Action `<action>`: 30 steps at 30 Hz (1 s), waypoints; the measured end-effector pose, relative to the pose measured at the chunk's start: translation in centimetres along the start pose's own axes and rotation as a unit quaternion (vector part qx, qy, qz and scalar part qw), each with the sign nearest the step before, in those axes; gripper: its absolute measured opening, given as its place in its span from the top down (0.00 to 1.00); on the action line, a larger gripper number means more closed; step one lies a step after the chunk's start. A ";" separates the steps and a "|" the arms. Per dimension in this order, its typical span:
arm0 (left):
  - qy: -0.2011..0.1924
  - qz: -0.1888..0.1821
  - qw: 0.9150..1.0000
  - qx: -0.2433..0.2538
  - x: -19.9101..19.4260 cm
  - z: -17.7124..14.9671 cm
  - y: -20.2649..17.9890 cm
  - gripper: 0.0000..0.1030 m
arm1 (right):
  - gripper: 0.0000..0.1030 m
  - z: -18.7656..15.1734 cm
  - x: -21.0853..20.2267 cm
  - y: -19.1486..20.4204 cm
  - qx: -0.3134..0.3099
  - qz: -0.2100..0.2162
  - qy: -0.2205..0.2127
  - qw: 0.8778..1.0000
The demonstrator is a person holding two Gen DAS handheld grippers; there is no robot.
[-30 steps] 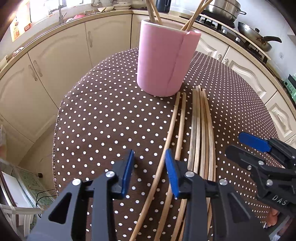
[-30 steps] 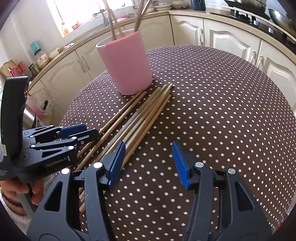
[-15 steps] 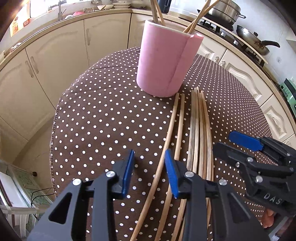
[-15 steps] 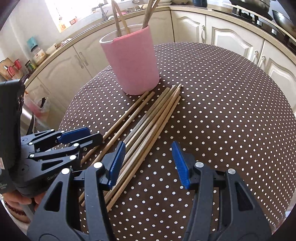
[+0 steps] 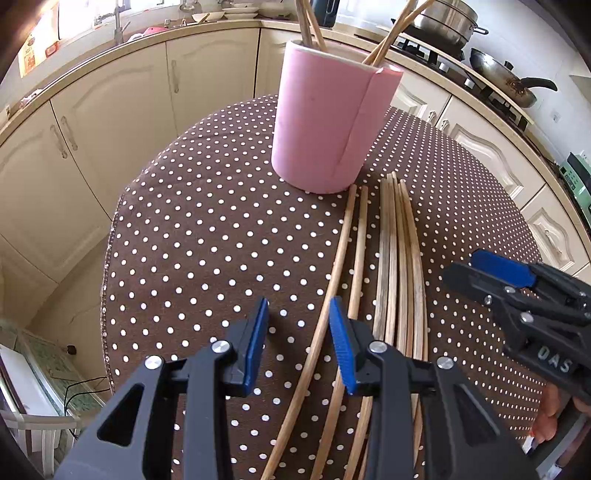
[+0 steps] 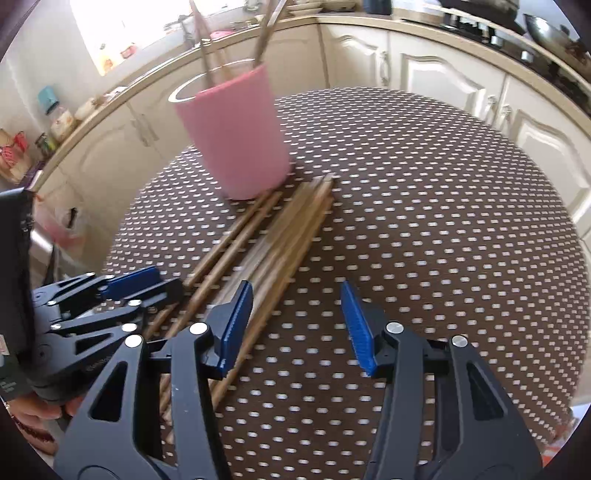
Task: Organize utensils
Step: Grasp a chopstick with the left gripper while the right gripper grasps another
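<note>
Hovering low over the round bench (image 5: 207, 236) with its brown polka-dot cloth, the left gripper (image 5: 299, 332) has its jaws apart, bare cloth between the blue pads and nothing held; one loose chopstick runs just beside its right finger. The right gripper (image 6: 295, 321) is over at the other side of the bundle, its jaws closing yet with only dotted cloth between them, while the nearest stick passes under its left finger. And there are the loose chopsticks (image 5: 397, 258): a tight bunch lying flat on the cloth, plus two separate sticks (image 5: 351, 251) just to the left of it, all pointing with their far ends toward the pink holder (image 5: 328, 122). The holder stands upright at the back of the bench, the stick tips stopping just short of its base, and several chopsticks (image 5: 388, 33) already lean inside it. The right wrist view is blurred. Cream cabinets (image 5: 122, 110) curve behind, a wok (image 5: 506, 77) on the stove.
</note>
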State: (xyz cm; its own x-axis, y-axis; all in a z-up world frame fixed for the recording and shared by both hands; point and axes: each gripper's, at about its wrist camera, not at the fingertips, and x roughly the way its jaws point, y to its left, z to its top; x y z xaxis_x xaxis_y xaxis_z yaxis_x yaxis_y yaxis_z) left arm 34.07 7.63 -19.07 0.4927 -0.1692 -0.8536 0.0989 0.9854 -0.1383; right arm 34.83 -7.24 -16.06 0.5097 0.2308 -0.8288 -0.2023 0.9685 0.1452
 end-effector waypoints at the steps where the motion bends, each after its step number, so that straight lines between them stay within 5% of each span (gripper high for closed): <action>1: 0.000 0.001 1.000 0.000 0.0 0.0 -0.1 0.67 | 0.55 0.0 0.2 0.0 -0.001 -0.002 0.005 1.000; 16: 0.001 0.001 1.000 0.002 0.1 0.0 0.0 0.67 | 0.66 1.0 3.3 3.4 -0.049 -0.027 0.033 0.998; 21: 0.004 0.006 1.000 0.002 0.1 0.1 -0.1 0.67 | 0.80 0.9 3.4 3.9 -0.084 -0.035 0.034 0.995; 30: 0.033 0.016 0.999 -0.005 0.0 -0.5 -1.6 0.93 | 0.91 -0.4 2.4 3.0 -0.146 -0.005 0.062 0.987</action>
State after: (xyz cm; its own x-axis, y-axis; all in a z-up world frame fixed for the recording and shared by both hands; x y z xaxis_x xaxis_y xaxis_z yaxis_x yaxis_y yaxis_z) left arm 33.42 6.07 -19.08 0.4372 -0.1367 -0.8889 0.0751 0.9905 -0.1153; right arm 35.06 -3.81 -17.81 0.4099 0.1914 -0.8918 -0.4400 0.8980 -0.0095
